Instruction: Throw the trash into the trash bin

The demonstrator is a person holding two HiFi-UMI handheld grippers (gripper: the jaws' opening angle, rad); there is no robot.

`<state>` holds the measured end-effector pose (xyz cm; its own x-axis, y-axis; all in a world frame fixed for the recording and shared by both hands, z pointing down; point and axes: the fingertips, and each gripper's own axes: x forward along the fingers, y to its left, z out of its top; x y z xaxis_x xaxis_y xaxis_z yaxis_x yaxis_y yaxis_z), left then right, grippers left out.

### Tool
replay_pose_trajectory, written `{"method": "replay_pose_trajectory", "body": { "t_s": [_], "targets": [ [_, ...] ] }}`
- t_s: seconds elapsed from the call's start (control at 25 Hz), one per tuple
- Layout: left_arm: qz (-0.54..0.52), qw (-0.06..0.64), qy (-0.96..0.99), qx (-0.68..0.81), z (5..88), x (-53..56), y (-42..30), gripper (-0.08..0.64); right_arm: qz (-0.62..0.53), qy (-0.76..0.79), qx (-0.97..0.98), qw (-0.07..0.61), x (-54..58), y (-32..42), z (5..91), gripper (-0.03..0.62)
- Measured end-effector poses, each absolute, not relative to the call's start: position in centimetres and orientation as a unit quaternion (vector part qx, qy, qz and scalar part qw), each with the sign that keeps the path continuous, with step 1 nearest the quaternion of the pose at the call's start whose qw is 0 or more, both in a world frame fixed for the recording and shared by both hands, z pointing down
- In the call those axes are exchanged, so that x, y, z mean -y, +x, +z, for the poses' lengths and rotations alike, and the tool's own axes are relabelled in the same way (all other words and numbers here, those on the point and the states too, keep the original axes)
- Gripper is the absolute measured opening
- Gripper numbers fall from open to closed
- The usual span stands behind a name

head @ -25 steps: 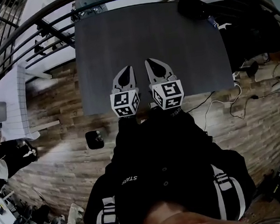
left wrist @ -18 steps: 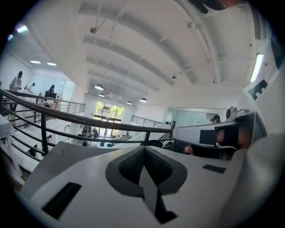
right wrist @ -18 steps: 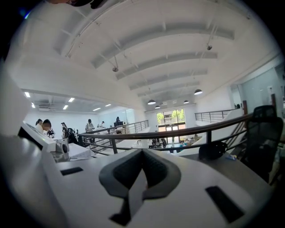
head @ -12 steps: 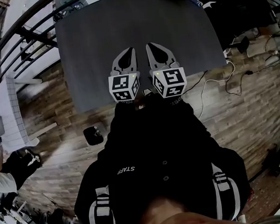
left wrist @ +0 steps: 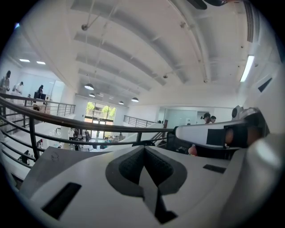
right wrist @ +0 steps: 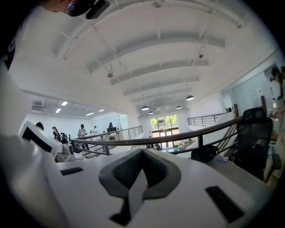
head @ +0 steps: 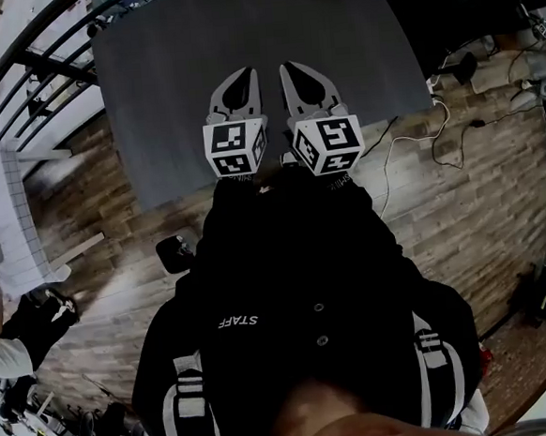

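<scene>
Dark grey and matte, the table lies just ahead of the person, and both grippers are held out over its near edge, side by side and close together. The left gripper is clenched, pads meeting with nothing between them. The right gripper is the same, closed on empty air. Both point out almost level, toward the railing and the open hall beyond, not down at anything.

The trash is nowhere to be seen, neither on the part of the table in view nor on the wood floor, and no bin shows either. A small dark thing sits on the floor at the person's left, too small to tell what it is. A cable trails off the table's right side.

So how the trash will handle is only a guess. Paper or wrapping would likely be light and soft, best pinched at a crumpled fold where the pads can bite. A bottle or can would want a grip across its middle. Either way the jaws must open first.
</scene>
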<state>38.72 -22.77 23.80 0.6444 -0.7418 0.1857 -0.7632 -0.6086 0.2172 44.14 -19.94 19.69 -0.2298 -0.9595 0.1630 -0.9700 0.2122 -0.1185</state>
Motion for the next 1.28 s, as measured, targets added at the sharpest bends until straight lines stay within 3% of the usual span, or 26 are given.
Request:
{"method": "replay_pose_trajectory", "body": {
  "t_s": [1.28],
  "targets": [
    [0.054,0.1,0.88,0.461,22.9,25.9,35.8,0.0,0.083,0.593,0.8,0.027,23.7,42.0,20.2,0.015]
  ]
}}
